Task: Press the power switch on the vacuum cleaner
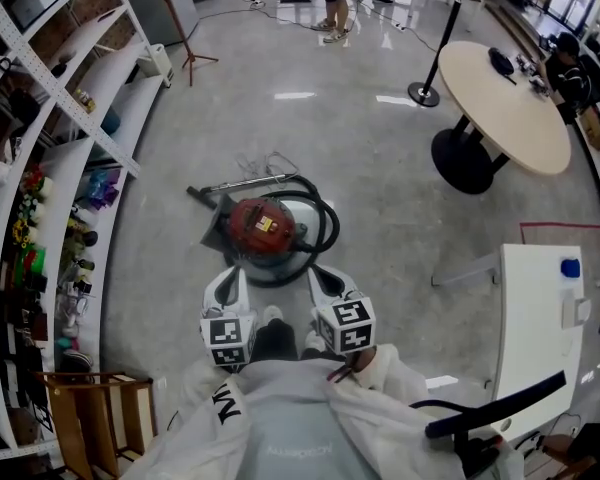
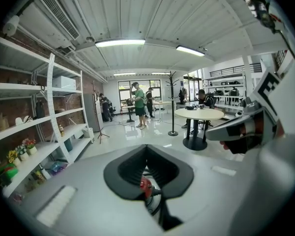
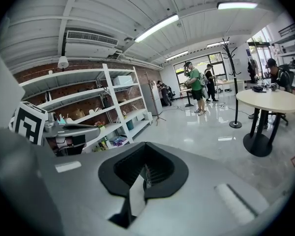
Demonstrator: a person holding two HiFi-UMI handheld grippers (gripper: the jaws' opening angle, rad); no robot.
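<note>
The vacuum cleaner (image 1: 263, 230) stands on the grey floor: a red dome on a steel canister, with a black hose (image 1: 320, 218) looped round it and a metal wand lying behind. Both grippers are held side by side just in front of it, above the floor and not touching it. My left gripper (image 1: 232, 276) and right gripper (image 1: 325, 276) are both shut with nothing held. In the left gripper view a sliver of the red vacuum cleaner (image 2: 145, 186) shows through the slit below the left gripper (image 2: 147, 173). The right gripper (image 3: 145, 178) shows only floor. The power switch cannot be made out.
White shelves (image 1: 55, 183) with small goods run along the left. A wooden chair (image 1: 90, 408) stands at the lower left. A round table (image 1: 505, 103) and a stanchion base (image 1: 423, 93) lie to the upper right, a white table (image 1: 540, 328) to the right. People stand far back.
</note>
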